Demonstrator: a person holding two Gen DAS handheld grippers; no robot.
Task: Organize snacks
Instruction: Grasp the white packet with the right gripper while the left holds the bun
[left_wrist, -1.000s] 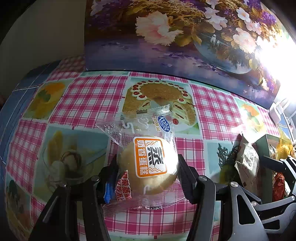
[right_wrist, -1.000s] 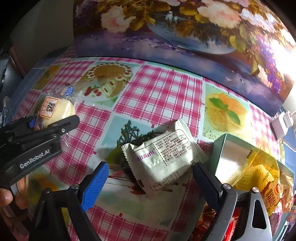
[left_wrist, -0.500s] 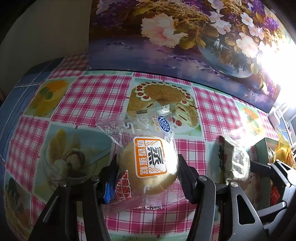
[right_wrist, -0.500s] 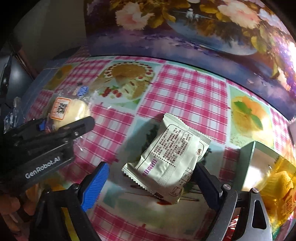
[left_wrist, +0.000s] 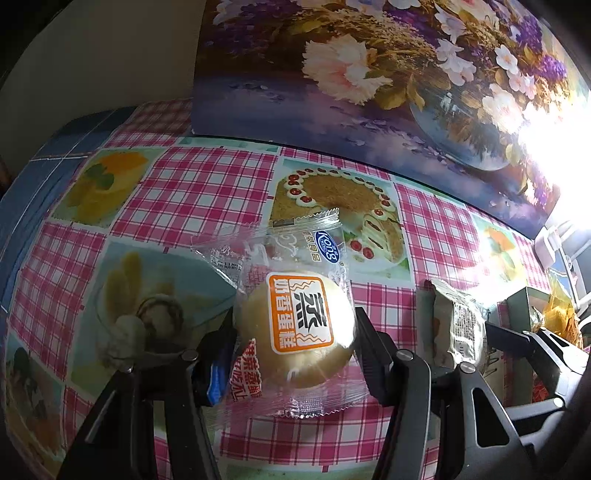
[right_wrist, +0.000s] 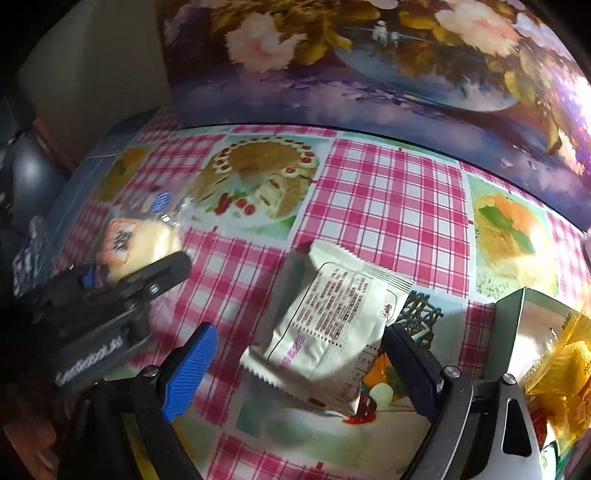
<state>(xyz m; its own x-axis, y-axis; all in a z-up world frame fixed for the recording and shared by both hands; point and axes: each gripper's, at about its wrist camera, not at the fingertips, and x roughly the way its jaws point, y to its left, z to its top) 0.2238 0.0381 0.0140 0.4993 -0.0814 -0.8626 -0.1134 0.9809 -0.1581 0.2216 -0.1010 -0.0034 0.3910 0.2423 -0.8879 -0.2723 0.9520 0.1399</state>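
My left gripper (left_wrist: 295, 350) is shut on a round steamed cake in a clear wrapper (left_wrist: 299, 325) with an orange label, held just over the tablecloth. In the right wrist view the same cake (right_wrist: 136, 243) sits at the far left in the left gripper (right_wrist: 122, 288). My right gripper (right_wrist: 299, 369) is open; a pale green snack packet (right_wrist: 332, 325) leans tilted against its right finger (right_wrist: 413, 373), its left finger (right_wrist: 188, 369) apart from it. In the left wrist view the packet (left_wrist: 458, 328) stands on edge.
A green box (right_wrist: 517, 325) with a yellow snack bag (right_wrist: 565, 369) in it stands at the right; it also shows in the left wrist view (left_wrist: 524, 310). A flower painting (left_wrist: 369, 74) leans along the table's back edge. The checked tablecloth (left_wrist: 192, 192) stretches left.
The pale green packet has moved left across the table with my right gripper and tipped up on edge. My left gripper has kept still with the cake.
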